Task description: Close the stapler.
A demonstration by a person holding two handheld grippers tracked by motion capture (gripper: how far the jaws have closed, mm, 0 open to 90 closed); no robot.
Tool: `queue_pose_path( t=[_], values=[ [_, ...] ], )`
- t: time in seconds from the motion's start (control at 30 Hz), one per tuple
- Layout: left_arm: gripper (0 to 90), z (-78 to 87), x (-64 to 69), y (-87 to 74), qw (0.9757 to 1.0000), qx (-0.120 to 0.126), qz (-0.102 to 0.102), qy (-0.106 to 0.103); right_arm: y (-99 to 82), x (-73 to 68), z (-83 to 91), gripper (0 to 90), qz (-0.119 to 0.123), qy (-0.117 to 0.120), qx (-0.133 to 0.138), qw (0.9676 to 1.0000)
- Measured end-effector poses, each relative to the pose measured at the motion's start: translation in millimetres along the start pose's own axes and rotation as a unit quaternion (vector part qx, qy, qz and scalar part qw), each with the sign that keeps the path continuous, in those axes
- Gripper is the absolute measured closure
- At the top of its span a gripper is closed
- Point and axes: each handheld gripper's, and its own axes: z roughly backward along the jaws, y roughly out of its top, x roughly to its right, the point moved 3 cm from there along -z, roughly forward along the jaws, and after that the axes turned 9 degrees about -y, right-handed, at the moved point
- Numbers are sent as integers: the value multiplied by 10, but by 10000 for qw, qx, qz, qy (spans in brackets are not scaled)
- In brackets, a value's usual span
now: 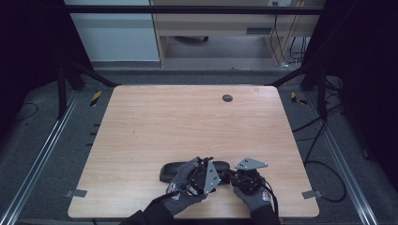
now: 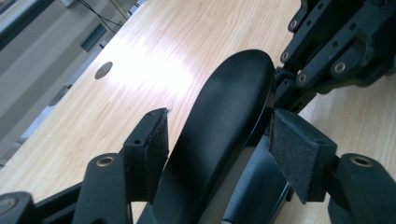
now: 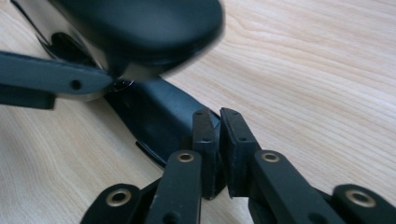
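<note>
High view: 1 black, glossy, oblong hard-shell case (image 1: 176,171) lies near the front edge of the pale wood-grain table (image 1: 187,122), its lid raised. At left, the left gripper (image 1: 202,177) straddles the smooth curved lid, its 2 matte pads slightly apart and not pressing. At right, the right gripper (image 1: 233,176) has its 2 jaws nearly together at the case's end; whether they pinch anything I cannot tell.

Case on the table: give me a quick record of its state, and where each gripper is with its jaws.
case: black, hinged, near the table's front edge
lid: lifted off the base
left gripper: jaws apart, astride the lid
right gripper: jaws nearly together at the base's end; grip unclear
table: light wood
</note>
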Motion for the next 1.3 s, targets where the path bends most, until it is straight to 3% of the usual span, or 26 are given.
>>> queue_pose_path(
  t=[0.37,0.67,1.1,1.3],
  values=[
    [338,117,7,35,9995,233,143,-171,11,87,45,768,-109,-139,99,9998],
    [331,223,-5,80,9986,401,246,-228,22,145,86,767,-237,-171,158,9994],
    [327,495,-186,46,9958,669,615,-110,53,231,168,900,-362,-322,214,9986],
    [325,567,-273,-17,9944,708,778,-38,87,240,205,900,-357,-352,333,9982]
  ],
)
